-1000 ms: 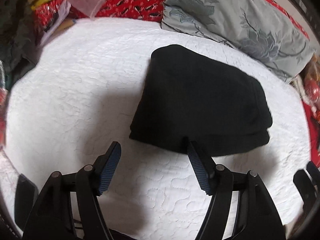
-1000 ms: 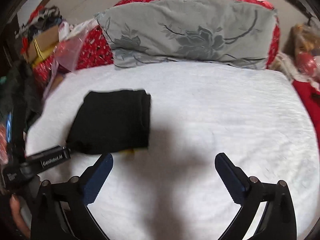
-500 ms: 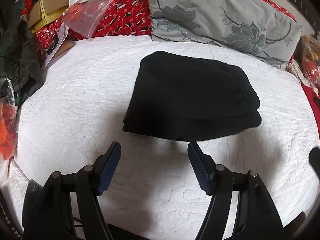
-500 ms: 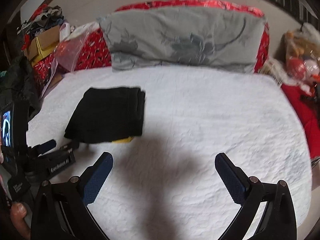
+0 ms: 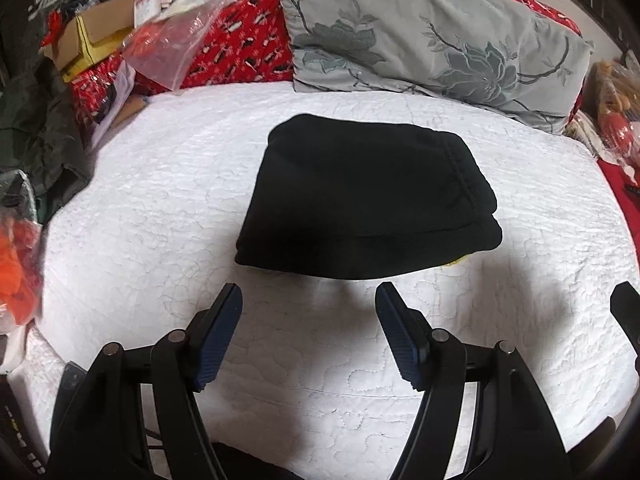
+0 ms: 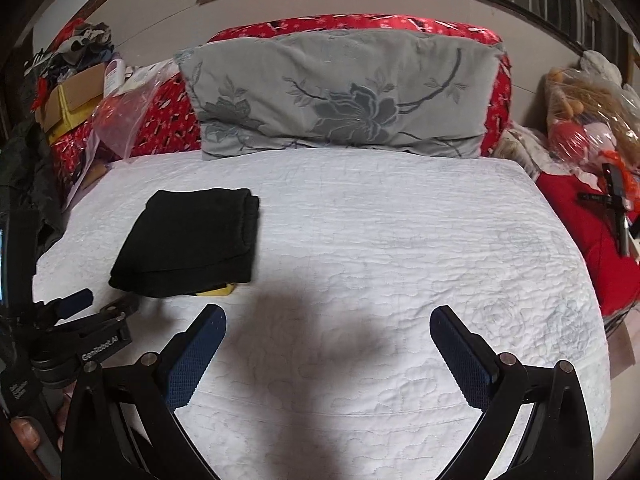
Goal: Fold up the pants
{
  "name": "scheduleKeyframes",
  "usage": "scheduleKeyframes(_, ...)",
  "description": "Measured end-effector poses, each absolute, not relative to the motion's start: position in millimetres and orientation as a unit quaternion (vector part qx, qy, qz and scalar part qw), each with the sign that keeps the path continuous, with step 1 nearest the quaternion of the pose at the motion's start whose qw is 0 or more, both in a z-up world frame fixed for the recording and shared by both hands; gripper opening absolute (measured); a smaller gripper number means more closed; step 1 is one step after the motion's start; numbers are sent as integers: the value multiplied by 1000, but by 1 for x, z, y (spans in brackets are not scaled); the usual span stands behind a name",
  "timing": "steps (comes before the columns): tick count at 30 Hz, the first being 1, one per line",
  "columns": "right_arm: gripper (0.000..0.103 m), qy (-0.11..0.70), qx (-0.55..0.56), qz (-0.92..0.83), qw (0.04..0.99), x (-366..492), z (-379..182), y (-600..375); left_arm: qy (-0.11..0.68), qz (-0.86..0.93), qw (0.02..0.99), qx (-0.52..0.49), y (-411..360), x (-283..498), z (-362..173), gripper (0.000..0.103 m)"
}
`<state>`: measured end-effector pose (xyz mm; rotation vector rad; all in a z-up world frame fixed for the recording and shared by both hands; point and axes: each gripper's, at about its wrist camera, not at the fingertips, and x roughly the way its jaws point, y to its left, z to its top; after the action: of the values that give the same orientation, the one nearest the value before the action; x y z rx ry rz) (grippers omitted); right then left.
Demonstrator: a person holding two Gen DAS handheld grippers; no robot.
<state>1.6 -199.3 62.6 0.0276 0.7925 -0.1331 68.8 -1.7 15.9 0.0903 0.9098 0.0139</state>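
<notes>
The black pants (image 5: 360,196) lie folded into a compact stack on the white quilted bed (image 5: 160,184). They also show in the right wrist view (image 6: 192,240), at the bed's left side, with a bit of yellow (image 6: 218,290) peeking from under their near edge. My left gripper (image 5: 308,300) is open and empty, just in front of the stack, not touching it. My right gripper (image 6: 328,320) is open and empty over bare quilt to the right of the pants. The left gripper's body shows at the lower left of the right wrist view (image 6: 80,332).
A grey flowered pillow (image 6: 340,92) leans on a red headboard cushion (image 6: 160,120) at the far end. Boxes, a plastic bag (image 5: 168,48) and dark clothes are piled at the left. Red cloth and bagged toys (image 6: 592,120) lie at the right.
Both grippers have pulled back and up from the folded pants. The left gripper's fingertip was at the stack's near edge a second ago and now stands apart from it.
</notes>
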Motion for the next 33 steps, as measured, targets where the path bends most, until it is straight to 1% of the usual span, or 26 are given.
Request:
scheduleKeyframes(4,103,391,23,-73,917,0,59,-207,428,3,902,52,-9,64,22,69)
scheduleKeyframes(12,103,394,30,-82,915,-4,56,-216,432,-42,900,39,-18,61,29,69)
scheduleKeyframes(33,103,399,37,-86,912,-6,53,-218,452,-63,889,31,-24,58,25,69)
